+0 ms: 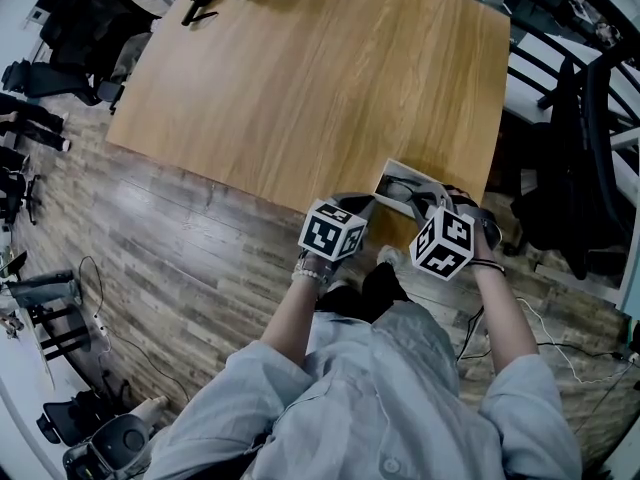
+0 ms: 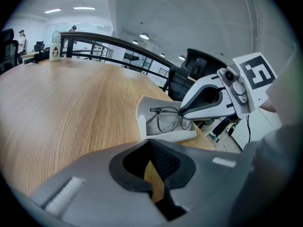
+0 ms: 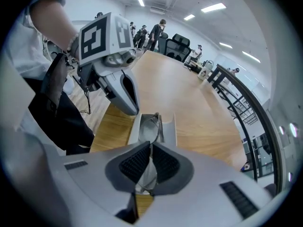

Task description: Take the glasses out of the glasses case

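The thin dark-rimmed, clear-lens glasses stand on edge inside the open pale grey rigid glasses case and are its only contents. They are probably light, slippery at the lenses and easily bent, so the rim or bridge is the safer hold. The right gripper is clamped on one lens and its rim, over the case. The left gripper, just beside the case, is closed and empty. A light wooden table lies beneath the case.

pale blue shirt, sleeves to elbows; bracelet, black wristband; grey left gripper, right gripper, black-white marker cubes.
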A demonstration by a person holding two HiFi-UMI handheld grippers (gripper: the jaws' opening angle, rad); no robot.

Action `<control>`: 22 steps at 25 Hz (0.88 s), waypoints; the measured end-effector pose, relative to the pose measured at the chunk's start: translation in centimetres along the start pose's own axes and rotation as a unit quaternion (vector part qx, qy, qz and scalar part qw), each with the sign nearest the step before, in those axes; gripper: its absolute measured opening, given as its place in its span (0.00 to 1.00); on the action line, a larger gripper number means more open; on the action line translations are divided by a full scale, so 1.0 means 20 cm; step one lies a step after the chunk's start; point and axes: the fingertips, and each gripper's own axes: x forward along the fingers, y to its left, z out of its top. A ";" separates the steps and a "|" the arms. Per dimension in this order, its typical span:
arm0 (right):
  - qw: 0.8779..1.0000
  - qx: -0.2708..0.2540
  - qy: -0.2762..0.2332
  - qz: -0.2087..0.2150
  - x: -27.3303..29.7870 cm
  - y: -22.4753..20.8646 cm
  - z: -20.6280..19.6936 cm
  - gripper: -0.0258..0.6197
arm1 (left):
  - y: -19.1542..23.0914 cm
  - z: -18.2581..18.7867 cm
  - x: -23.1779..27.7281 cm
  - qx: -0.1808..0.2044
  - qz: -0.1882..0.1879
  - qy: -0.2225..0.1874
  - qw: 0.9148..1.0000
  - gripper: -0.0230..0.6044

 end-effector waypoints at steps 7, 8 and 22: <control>1.000 0.017 -0.017 -0.006 -0.08 -0.02 0.06 0.06 | -0.01 0.00 0.00 0.003 -0.002 0.000 1.000 0.04; 1.000 0.017 -0.020 -0.008 -0.09 -0.03 0.07 0.06 | 0.00 0.00 0.00 0.002 -0.003 -0.001 1.000 0.04; 0.997 0.032 -0.055 -0.038 -0.29 -0.24 0.12 0.06 | 0.00 0.00 0.00 -0.007 -0.005 -0.003 1.000 0.04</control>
